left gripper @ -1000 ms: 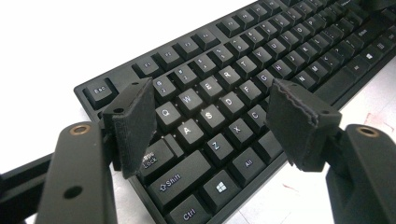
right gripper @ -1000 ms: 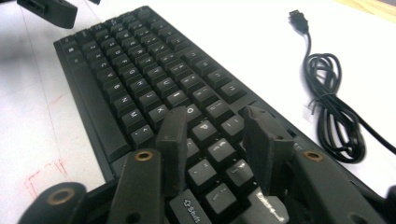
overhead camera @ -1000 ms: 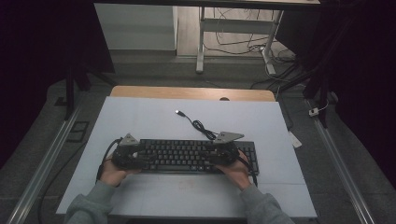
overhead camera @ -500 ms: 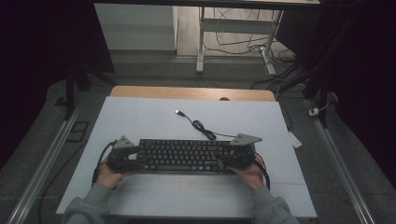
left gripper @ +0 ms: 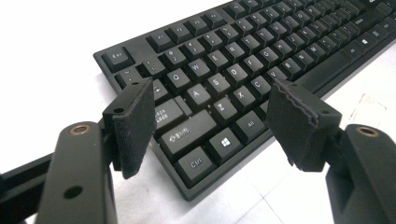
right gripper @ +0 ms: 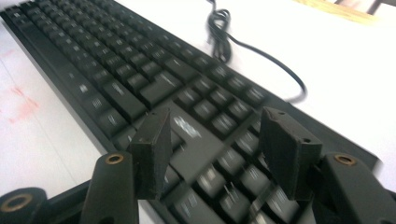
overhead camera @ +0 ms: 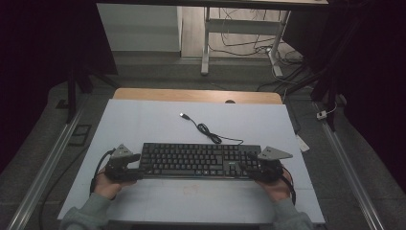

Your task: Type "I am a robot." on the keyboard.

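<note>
A black keyboard (overhead camera: 201, 160) lies flat on the white surface (overhead camera: 143, 120), toward its near edge, with its long side running across the person's front. Its black cable (overhead camera: 210, 132) leaves the keyboard's far edge, coils once just beyond it, and ends in a USB plug (overhead camera: 183, 115) lying well beyond the keyboard on the bare surface.

The left gripper (overhead camera: 135, 167) sits at the keyboard's left end, held by the person's left hand (overhead camera: 107, 184). In the left gripper view its jaws stand wide apart, holding nothing, hovering above the keyboard's near left corner (left gripper: 196, 186). Legends read clearly there: Esc at the top corner, then Q, W, E, R, below them A, S, D, then Z, X, C, with Caps, Shift, Ctrl, a Windows logo key and Alt along the left and near rows.

The right gripper (overhead camera: 246, 168) is at the keyboard's right end, in the right hand (overhead camera: 277, 187). In the right gripper view (right gripper: 212, 149) its jaws are also spread apart and empty, poised over the keys of the right-hand block; whether they touch the keys cannot be told. A pale logo is printed on the keyboard's case between the key blocks, too blurred to read. A faint reddish stain (overhead camera: 191, 189) marks the surface just nearer than the keyboard.
</note>
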Demonstrator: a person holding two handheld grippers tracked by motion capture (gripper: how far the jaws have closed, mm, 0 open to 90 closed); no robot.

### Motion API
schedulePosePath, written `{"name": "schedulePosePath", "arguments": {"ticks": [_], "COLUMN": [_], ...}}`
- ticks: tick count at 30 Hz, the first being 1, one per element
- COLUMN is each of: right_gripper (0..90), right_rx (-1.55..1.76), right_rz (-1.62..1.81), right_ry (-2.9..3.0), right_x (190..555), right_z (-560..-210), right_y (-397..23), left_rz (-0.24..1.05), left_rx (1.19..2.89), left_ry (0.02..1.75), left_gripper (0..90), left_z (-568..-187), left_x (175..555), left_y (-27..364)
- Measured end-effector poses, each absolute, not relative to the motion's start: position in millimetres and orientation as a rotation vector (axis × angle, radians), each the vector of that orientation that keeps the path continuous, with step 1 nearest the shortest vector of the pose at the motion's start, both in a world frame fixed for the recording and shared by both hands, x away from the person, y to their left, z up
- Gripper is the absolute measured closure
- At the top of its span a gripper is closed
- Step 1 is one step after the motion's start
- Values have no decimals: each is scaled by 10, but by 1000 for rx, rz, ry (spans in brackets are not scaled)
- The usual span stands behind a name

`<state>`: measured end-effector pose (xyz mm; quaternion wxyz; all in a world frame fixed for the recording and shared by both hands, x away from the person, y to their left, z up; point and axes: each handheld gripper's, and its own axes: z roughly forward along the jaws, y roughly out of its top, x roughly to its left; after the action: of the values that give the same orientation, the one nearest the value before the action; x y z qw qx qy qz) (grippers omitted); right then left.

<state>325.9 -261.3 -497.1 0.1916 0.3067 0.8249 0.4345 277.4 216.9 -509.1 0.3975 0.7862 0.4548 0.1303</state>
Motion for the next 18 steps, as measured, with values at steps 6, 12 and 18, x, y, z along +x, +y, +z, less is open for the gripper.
{"name": "schedulePosePath", "arguments": {"ticks": [6, 12, 18], "right_gripper": [424, 419, 419], "right_rx": [899, 914, 891], "right_rz": [1193, 1168, 1172], "right_ry": [2299, 2305, 2313], "right_x": [3143, 3075, 3048], "right_z": [-5014, -5054, -5063], "right_y": [-2833, -2956, -2985], "left_rz": [330, 327, 335], "left_rx": [1985, 1993, 1995], "left_ry": [1153, 1155, 1160], "left_gripper": [328, 327, 324], "left_z": [-5123, -5190, -5218], "left_x": [2658, 2548, 2491], "left_y": [2213, 2239, 2252]}}
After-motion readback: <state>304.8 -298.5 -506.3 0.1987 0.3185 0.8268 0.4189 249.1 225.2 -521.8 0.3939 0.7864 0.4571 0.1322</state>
